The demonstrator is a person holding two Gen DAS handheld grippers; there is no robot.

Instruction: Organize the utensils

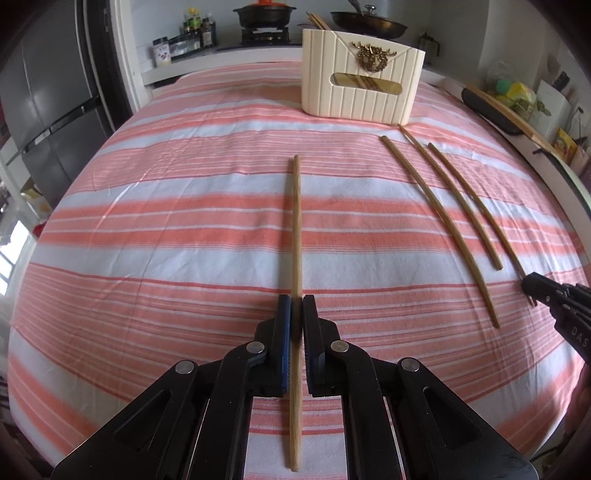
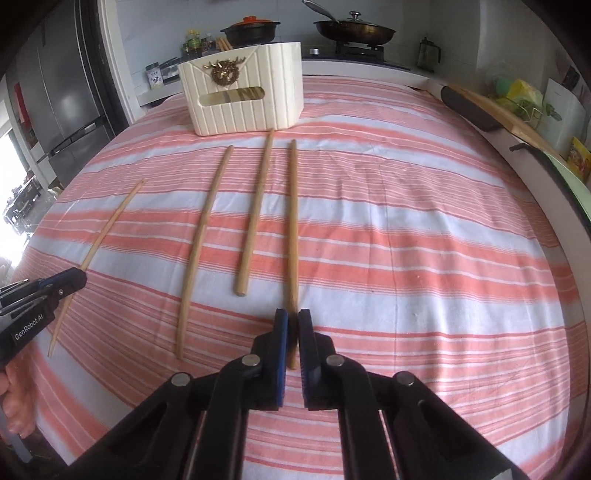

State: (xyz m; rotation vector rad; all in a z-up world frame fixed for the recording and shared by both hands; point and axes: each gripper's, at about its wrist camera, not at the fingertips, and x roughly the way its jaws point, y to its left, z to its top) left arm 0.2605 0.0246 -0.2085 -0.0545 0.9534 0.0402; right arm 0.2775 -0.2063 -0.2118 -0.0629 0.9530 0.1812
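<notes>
The holder (image 1: 362, 74) hides most of the chopsticks (image 1: 319, 22) inside it.

Striped cloth (image 1: 184, 229), coral and white bands, spread over the desk. Grey refrigerator (image 1: 55, 92) at far left. Behind the desk, a counter with a gas hob: black pot with an orange lid (image 2: 251, 31) on one burner, dark frying pan with a glass lid (image 2: 354, 29) on the other. Cluster of bottles and jars (image 1: 192, 33) beside the pot. Glass French press (image 2: 429, 55) right of the pan. Wooden board (image 1: 509, 114) leaning along the right edge. Green and yellow packets (image 2: 517, 92) on the right-hand shelf.
</notes>
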